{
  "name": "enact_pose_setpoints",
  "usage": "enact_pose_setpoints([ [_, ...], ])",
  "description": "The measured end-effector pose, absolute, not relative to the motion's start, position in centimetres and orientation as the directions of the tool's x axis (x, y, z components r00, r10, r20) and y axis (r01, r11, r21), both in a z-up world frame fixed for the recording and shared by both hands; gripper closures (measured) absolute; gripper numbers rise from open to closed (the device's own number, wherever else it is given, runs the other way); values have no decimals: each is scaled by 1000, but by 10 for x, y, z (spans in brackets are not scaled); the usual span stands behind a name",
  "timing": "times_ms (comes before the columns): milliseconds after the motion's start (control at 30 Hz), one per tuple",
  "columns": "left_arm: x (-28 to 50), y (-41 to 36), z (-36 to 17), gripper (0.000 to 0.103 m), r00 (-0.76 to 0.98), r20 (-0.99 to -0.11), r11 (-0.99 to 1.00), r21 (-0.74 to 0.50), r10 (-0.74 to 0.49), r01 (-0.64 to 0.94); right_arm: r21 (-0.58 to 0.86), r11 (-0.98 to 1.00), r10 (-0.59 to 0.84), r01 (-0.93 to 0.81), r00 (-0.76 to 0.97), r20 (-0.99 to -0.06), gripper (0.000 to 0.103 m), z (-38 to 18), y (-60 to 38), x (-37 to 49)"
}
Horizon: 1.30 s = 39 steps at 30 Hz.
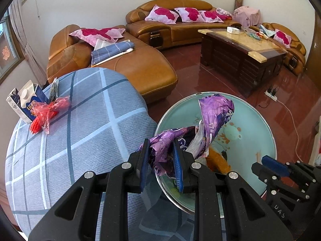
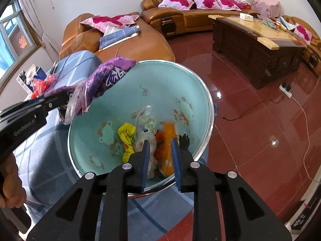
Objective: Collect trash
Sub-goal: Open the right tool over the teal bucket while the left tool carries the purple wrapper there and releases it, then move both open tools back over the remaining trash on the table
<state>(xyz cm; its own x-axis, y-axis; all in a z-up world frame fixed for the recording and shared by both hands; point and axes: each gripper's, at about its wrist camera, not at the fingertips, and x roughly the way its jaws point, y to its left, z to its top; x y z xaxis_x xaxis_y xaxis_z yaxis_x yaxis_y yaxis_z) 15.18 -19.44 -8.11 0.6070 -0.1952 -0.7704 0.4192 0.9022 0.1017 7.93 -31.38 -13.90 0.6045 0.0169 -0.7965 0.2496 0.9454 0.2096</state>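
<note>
The crumpled purple foil wrapper (image 1: 202, 128) is clamped between the pads of the left gripper (image 1: 163, 160), hanging over the near rim of the round teal basin (image 1: 256, 120), not yet inside it. The right gripper (image 2: 160, 156) hovers above the basin's heap of wrappers with its jaws apart and nothing between them. Beyond the basin, on the grey checked tablecloth (image 1: 90, 120), the red plastic scrap (image 1: 45, 112) and blue-and-white carton (image 1: 24, 102) await collection. Released here, I judge the wrapper could catch the rim and slide outside onto the cloth.
</note>
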Motion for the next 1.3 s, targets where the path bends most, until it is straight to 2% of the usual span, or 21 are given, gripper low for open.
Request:
enact_pose_setpoints([
  [167,152,-199,-84,79,606,-773,899,110,-191,423,217,938,4,272,616,-788,80,-133,-321,76],
  [300,151,-204,-86,74,602,-773,893,110,-199,436,216,932,-15,290,629,-777,80,-128,-325,73],
  [400,148,-204,-84,51,611,-765,890,114,-205,442,228,923,-23,310,635,-773,80,-126,-329,71],
  [667,138,-197,-69,32,653,-729,890,141,-203,433,224,920,-46,322,656,-753,77,-118,-326,68],
  [733,138,-191,-66,23,659,-726,896,140,-197,422,216,920,-61,327,664,-745,74,-116,-325,66],
  [967,148,-157,-64,22,671,-726,925,136,-150,354,201,915,-96,349,675,-732,58,-109,-322,64],
  [1200,156,-124,-65,21,667,-735,946,114,-125,303,185,925,-90,332,663,-743,54,-111,-304,73],
  [1300,158,-112,-64,20,668,-735,952,110,-115,285,172,932,-91,319,666,-740,49,-107,-291,80],
])
